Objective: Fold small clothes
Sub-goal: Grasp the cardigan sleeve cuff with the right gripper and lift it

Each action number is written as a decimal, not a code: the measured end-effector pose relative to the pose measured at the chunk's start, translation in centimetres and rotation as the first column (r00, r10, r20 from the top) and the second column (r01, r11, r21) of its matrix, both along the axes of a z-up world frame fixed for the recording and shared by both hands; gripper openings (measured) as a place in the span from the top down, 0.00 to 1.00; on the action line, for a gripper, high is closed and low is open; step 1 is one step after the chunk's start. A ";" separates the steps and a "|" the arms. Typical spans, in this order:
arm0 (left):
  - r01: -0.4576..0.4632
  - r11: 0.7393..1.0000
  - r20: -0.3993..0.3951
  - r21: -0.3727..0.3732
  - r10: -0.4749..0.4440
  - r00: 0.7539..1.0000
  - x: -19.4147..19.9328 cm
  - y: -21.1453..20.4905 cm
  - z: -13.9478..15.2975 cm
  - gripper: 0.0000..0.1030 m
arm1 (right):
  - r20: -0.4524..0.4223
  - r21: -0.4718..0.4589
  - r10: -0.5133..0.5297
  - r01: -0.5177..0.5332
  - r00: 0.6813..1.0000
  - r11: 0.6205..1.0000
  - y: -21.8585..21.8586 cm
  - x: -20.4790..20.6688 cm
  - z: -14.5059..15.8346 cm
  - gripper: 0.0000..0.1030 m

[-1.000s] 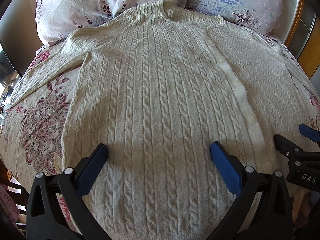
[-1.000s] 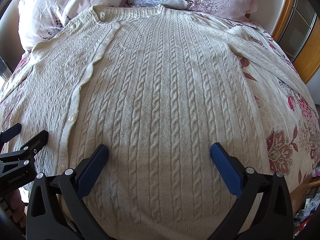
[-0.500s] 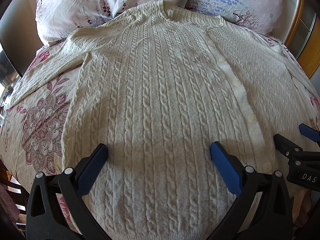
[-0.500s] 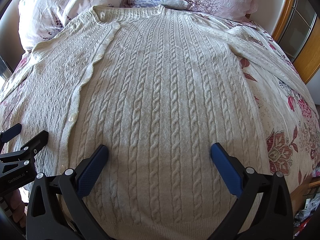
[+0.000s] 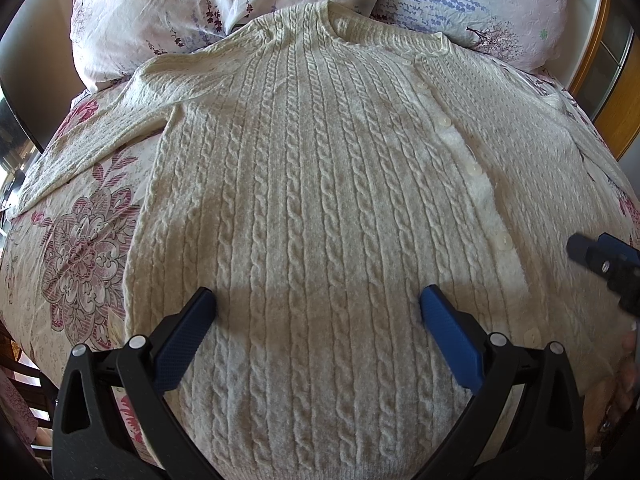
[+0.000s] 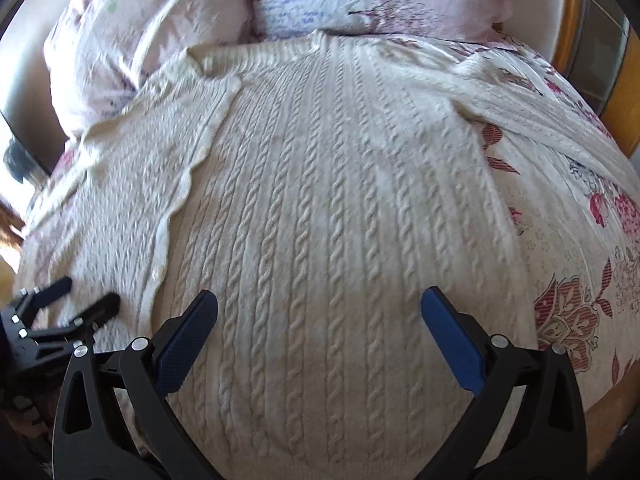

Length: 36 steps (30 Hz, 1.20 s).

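Observation:
A cream cable-knit cardigan lies flat and buttoned on the bed, collar toward the pillows, sleeves spread out to each side. It also fills the right wrist view. My left gripper is open and empty, hovering over the cardigan's lower left half. My right gripper is open and empty over the lower right half. The right gripper shows at the right edge of the left wrist view. The left gripper shows at the lower left of the right wrist view.
The bed has a floral sheet. Two pillows lie behind the collar. A wooden frame stands at the right. The near bed edge runs just below the cardigan's hem.
The right gripper has moved and tilted, blurring its view; the pillows now sit closer in it. In the left wrist view it has shifted up and right. The left gripper stays still.

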<state>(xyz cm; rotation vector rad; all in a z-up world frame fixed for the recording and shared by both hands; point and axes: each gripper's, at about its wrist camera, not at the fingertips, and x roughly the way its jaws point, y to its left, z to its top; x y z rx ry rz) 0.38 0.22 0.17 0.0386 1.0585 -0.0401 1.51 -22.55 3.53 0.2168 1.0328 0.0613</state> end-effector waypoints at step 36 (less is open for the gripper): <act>-0.366 0.786 0.159 -0.498 0.497 0.853 2.1 14.4 4.7 0.02 | 0.092 0.554 -0.660 0.512 0.746 0.657 -25.8 6.2 3.0 0.94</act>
